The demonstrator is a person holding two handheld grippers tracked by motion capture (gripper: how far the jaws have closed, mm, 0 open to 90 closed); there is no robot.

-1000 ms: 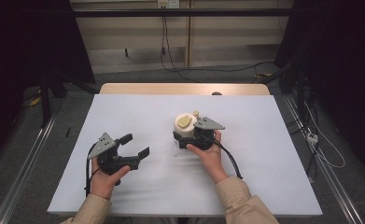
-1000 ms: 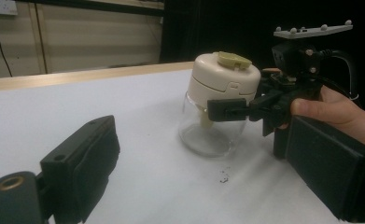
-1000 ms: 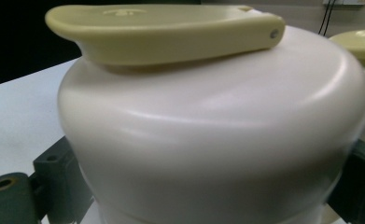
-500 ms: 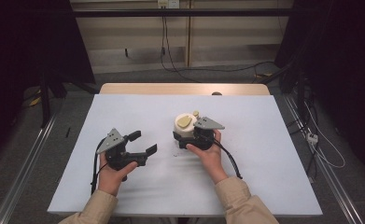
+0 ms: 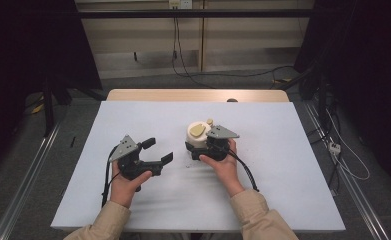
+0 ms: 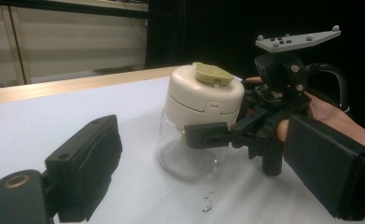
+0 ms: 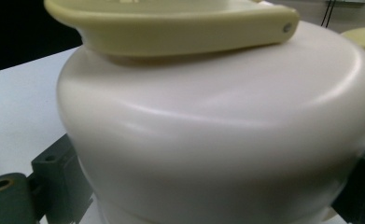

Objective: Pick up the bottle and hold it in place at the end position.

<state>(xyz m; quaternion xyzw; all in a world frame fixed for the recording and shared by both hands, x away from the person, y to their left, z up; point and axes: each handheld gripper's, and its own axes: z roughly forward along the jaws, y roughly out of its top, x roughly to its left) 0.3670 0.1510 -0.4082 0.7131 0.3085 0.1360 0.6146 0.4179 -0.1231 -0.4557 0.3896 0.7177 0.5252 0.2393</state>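
A jar stands at the table's middle, with a clear glass body and a cream lid topped by an olive-yellow handle. My right gripper is shut on the jar, one jaw pressed to the glass in the left gripper view and the other behind it. The right gripper view shows the lid very close, with a jaw at each lower corner. My left gripper is open, a short way left of the jar and pointing at it, with nothing between its jaws.
The white table top has free room on both sides and in front. A wooden strip runs along its far edge. A few dark specks lie in front of the jar. Floor rails and cables flank the table.
My left gripper has moved right, closer to the jar, still open. The right gripper and the jar have stayed put.
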